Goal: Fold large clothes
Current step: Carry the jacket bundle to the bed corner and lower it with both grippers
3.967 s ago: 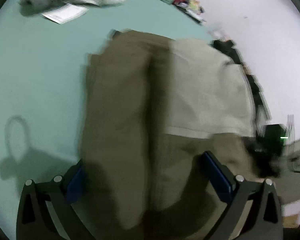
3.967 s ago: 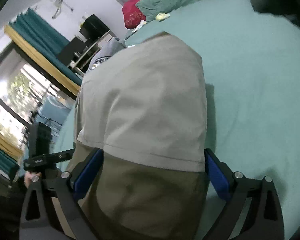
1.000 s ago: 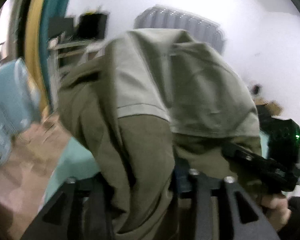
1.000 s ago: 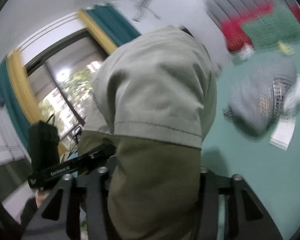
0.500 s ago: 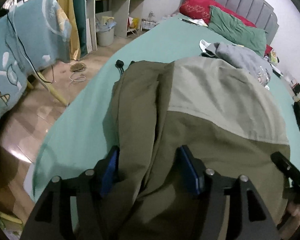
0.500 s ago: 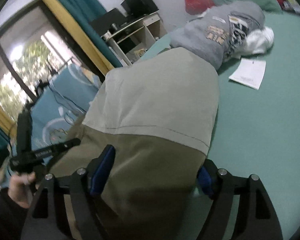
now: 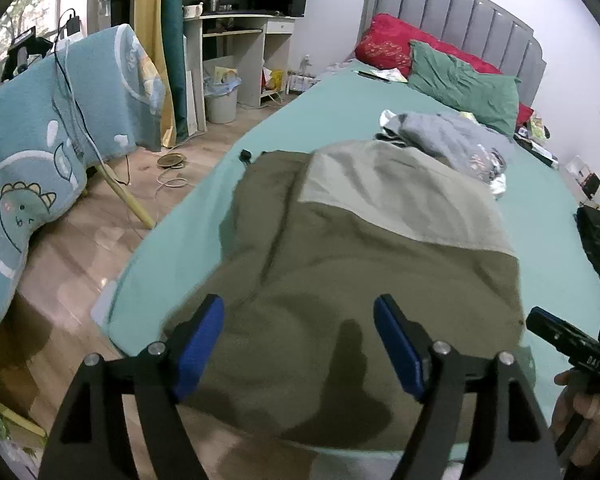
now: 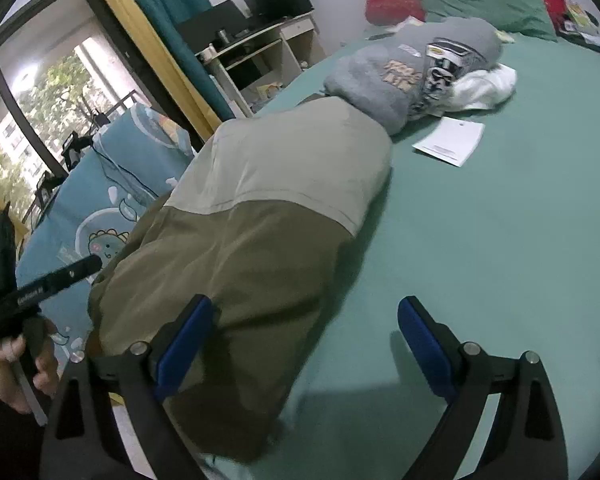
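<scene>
Both my left gripper (image 7: 299, 344) and right gripper (image 8: 305, 346) gape wide, holding nothing. The olive jacket (image 7: 364, 264) lies folded at the bed's (image 8: 500, 240) near-left corner. Its near hem overhangs there, so I reckon a careless nudge could drag it off.

An olive and beige garment (image 8: 260, 220) lies folded on a green-sheeted bed (image 8: 500, 240), the right gripper (image 8: 302, 346) hovering with jaws spread wide; a grey sweatshirt (image 8: 412, 68) and white paper (image 8: 450, 142) lie beyond.
</scene>
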